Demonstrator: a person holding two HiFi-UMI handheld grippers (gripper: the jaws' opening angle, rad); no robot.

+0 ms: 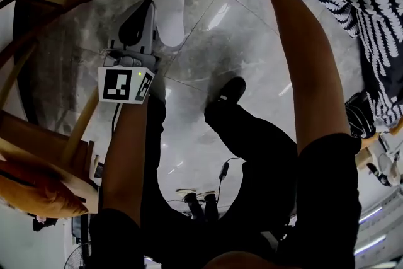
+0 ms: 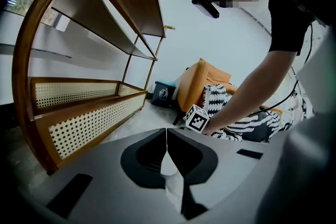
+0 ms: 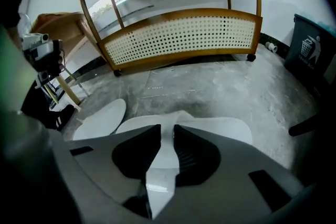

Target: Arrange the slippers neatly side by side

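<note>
White slipper [image 3: 231, 131] in R tongs [image 3: 167, 129], 2nd slipper [image 1: 167, 6] in L tongs [image 2: 166, 136].

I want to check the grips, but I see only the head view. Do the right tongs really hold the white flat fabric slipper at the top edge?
Observer: Yes. In the right gripper view the right tongs pinch a raised fold of that white flat fabric slipper.
Operator: And the left tongs?
Observer: The left gripper view shows the left tongs closed on a thin white edge, apparently of the other white flat fabric slipper.
</note>
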